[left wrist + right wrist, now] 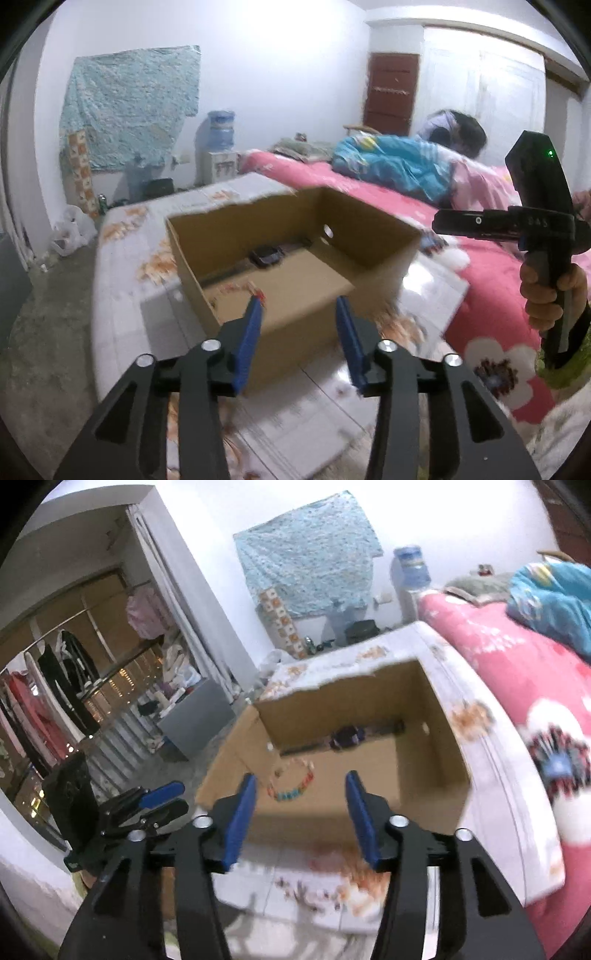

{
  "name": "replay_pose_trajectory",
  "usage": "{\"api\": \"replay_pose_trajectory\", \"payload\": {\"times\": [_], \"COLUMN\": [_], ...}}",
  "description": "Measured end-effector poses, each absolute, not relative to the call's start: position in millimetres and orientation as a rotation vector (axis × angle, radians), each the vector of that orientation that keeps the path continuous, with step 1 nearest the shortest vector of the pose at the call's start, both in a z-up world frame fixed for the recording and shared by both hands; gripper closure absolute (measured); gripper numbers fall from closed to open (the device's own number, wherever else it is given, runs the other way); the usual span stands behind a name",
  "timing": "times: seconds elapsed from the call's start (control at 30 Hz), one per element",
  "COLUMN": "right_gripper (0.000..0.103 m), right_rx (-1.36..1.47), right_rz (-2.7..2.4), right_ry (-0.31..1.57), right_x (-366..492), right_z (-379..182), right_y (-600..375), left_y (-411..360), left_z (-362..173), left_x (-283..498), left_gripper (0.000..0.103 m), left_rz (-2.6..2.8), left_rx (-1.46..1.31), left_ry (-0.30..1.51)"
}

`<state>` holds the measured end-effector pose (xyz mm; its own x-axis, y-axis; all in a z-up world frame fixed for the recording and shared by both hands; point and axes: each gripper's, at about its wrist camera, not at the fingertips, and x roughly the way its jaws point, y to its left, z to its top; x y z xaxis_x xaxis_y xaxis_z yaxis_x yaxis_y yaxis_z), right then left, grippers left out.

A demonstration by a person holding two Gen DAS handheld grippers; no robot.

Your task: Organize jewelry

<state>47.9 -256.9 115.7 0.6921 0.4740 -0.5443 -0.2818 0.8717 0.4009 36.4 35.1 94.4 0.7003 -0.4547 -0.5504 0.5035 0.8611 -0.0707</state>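
An open cardboard box (pixel 369 236) (pixel 439 746) stands on a white patterned board. Inside it lie a colourful bead bracelet (pixel 293 780) on the floor and a dark watch-like piece (pixel 345 736) (pixel 266 255) by the far wall. My left gripper (pixel 300 306) is open and empty, just in front of the box's near wall. My right gripper (pixel 300 781) is open and empty, above the near edge of the box. The right gripper also shows in the left wrist view (pixel 454 223), held at the right over the bed. The left gripper shows in the right wrist view (pixel 162 799) at the lower left.
The white board (pixel 122 258) (pixel 491 753) rests beside a pink flowered bedspread (pixel 491 295) (pixel 517 679) with a blue blanket (pixel 399 162) on it. A person's head (pixel 461 129) is behind the bed. A water dispenser (pixel 221 147) stands by the wall; clothes racks (pixel 55 701) are at the left.
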Motion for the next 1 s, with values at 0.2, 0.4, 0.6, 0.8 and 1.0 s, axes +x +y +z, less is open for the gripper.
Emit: {"api": "replay_pose_trajectory", "payload": {"times": [0.2, 0.4, 0.6, 0.8, 1.0], "right_gripper": [0.046, 0.050, 0.060, 0.061, 0.061], "right_rx": [0.402, 0.436, 0.442, 0.423, 0.421], "right_rz": [0.300, 0.241, 0.258, 0.307, 0.338], "right_ry": [0.838, 0.927, 0.935, 0.945, 0.940], "right_x": [30, 35, 47, 56, 64], "right_z": [49, 16, 10, 4, 2], "right_y": [-272, -278, -279, -269, -271], "left_y": [6, -25, -56, -81, -98], "left_z": [56, 28, 7, -9, -17], "left_x": [21, 25, 42, 67, 75], "left_gripper": [0.051, 0.051, 0.057, 0.065, 0.068], "left_rz": [-0.566, -0.570, -0.659, -0.667, -0.671], "left_rx": [0.140, 0.226, 0.305, 0.412, 0.530], "left_ry": [0.680, 0.694, 0.720, 0.745, 0.729]}}
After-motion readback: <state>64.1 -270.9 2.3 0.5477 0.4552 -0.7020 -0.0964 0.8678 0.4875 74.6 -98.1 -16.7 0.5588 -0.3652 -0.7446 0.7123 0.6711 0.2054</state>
